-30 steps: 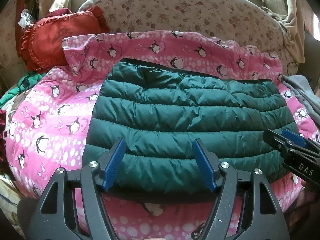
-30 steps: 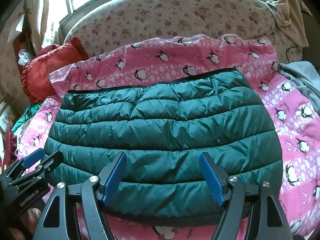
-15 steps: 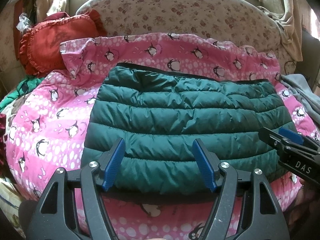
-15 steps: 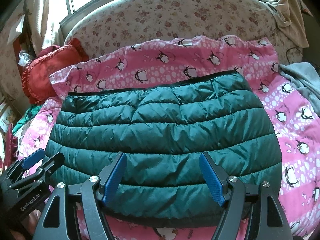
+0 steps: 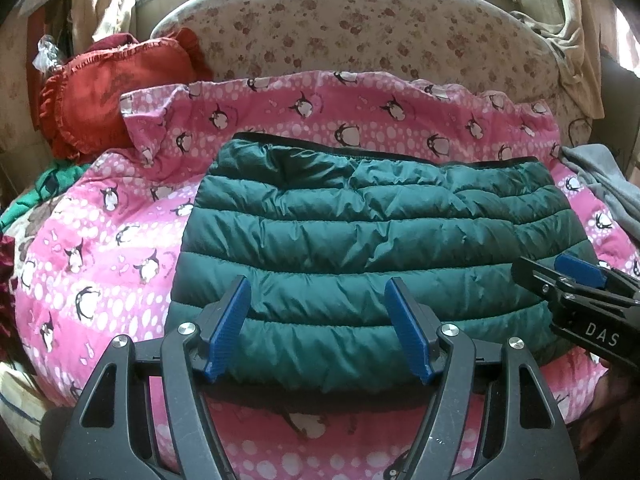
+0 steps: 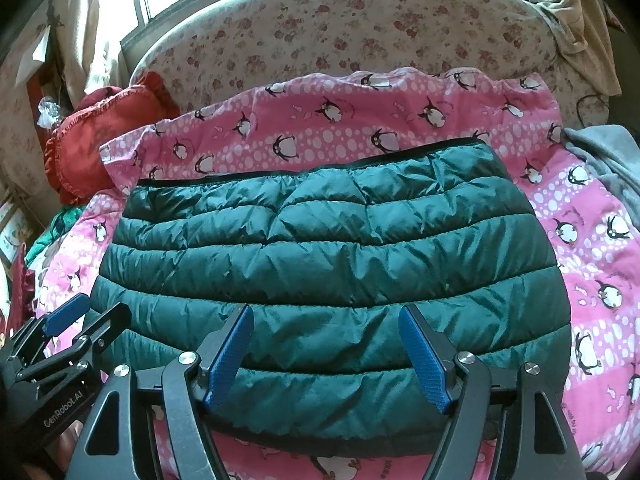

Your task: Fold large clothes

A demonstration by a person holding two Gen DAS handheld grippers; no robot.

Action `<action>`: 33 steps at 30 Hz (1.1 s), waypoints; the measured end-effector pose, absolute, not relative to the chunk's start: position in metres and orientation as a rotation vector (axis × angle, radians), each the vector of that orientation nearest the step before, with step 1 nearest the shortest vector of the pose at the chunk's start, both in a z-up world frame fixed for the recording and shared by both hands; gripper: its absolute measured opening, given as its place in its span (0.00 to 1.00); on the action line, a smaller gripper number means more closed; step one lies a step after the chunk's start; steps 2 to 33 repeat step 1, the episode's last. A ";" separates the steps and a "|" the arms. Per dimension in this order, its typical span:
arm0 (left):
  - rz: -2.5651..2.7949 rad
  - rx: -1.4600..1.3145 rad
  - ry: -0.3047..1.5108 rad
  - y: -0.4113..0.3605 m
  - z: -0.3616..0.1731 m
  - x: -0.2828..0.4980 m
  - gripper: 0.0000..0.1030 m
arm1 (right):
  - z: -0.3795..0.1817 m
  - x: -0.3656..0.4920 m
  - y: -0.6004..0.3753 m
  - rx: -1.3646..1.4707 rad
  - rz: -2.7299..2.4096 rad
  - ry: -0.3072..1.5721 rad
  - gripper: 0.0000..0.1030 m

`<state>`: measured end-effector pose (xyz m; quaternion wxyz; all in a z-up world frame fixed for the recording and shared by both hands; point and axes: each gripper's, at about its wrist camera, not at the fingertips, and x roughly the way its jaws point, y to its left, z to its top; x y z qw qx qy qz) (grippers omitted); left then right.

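Observation:
A dark green quilted puffer jacket (image 5: 372, 240) (image 6: 320, 264) lies folded into a flat rectangle on a pink penguin-print quilt (image 5: 100, 240) (image 6: 592, 264). My left gripper (image 5: 318, 330) hovers open over the jacket's near edge, towards its left half, with nothing between its blue pads. My right gripper (image 6: 326, 354) hangs open above the near edge further right, also holding nothing. In the left wrist view the right gripper (image 5: 576, 292) shows at the right edge; in the right wrist view the left gripper (image 6: 76, 324) shows at the lower left.
A red ruffled cushion (image 5: 108, 92) (image 6: 96, 136) lies at the back left. A floral headboard (image 5: 360, 28) rises behind the quilt. Grey cloth (image 5: 600, 176) (image 6: 608, 160) lies at the right edge, and green fabric (image 5: 40, 192) at the far left.
Neither gripper has changed its opening and the jacket lies as before. The left wrist view shifted slightly, showing the scene a little lower.

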<state>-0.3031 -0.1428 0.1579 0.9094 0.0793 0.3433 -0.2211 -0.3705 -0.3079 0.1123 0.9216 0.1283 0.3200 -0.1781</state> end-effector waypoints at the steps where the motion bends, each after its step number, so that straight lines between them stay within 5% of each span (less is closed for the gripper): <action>1: -0.458 0.163 0.707 -0.142 0.158 -0.302 0.68 | 0.112 -0.370 -0.308 0.263 -0.365 0.659 0.71; 33: -0.458 0.163 0.707 -0.142 0.158 -0.302 0.68 | 0.112 -0.370 -0.308 0.263 -0.365 0.659 0.71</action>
